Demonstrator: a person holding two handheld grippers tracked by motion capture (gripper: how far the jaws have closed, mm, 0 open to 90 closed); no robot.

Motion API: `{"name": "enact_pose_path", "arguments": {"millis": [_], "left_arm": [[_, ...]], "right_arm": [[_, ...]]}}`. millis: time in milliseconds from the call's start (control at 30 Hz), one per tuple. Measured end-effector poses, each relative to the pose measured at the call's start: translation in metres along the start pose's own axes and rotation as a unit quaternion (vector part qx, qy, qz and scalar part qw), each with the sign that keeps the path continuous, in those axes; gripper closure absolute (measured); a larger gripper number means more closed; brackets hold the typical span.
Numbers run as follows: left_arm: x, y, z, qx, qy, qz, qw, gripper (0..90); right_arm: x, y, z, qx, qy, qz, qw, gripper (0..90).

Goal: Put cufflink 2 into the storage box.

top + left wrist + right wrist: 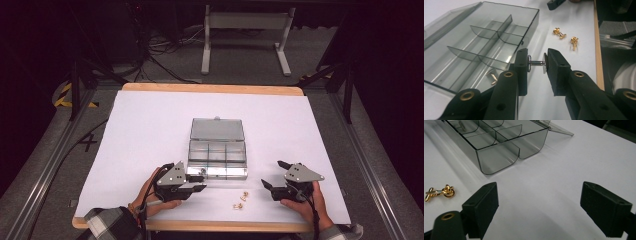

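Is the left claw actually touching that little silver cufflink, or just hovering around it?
Touching. In the left gripper view, the left claw pinches the silver cufflink end to end, one jaw pressed against each end, with no gap at either side.

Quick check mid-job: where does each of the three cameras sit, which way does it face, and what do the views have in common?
High view: above the person's side, facing forward and down on the table; both hands, the left gripper and the right gripper show.
Left gripper view: rides the left gripper, looking along its jaws at the silver cufflink they clamp.
Right gripper view: rides the right gripper, looking between its wide-apart jaws at white table.
Shared: the clear compartment box and gold cufflinks.
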State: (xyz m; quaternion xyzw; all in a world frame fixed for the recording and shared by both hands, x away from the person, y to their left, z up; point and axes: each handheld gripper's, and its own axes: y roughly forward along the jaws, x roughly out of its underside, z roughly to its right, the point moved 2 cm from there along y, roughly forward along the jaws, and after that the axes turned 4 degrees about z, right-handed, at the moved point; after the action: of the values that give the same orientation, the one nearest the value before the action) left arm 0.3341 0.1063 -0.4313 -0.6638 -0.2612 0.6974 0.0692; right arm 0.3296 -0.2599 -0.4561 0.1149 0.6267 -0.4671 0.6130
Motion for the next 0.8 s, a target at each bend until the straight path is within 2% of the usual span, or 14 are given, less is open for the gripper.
{"name": "enact_pose_path", "arguments": {"millis": [333,567,800], "left_arm": [[-0.008,-0.007,-0.008,-0.022,0.004,0.017,0.9996,71.7],[-0.012,-0.012,-0.018,-0.041,-0.002,0.030,0.9987,71.7],[-0.014,-0.011,-0.030,-0.049,-0.011,0.038,0.9980,71.7]], "right_arm": [[0.000,-0.001,-0.001,0.004,-0.005,0.007,1.0000,15.2],[0.000,-0.001,-0.001,0.004,-0.005,0.007,1.0000,15.1],[0.001,-0.001,-0.001,0.004,-0.003,0.004,1.0000,14.9]]}}
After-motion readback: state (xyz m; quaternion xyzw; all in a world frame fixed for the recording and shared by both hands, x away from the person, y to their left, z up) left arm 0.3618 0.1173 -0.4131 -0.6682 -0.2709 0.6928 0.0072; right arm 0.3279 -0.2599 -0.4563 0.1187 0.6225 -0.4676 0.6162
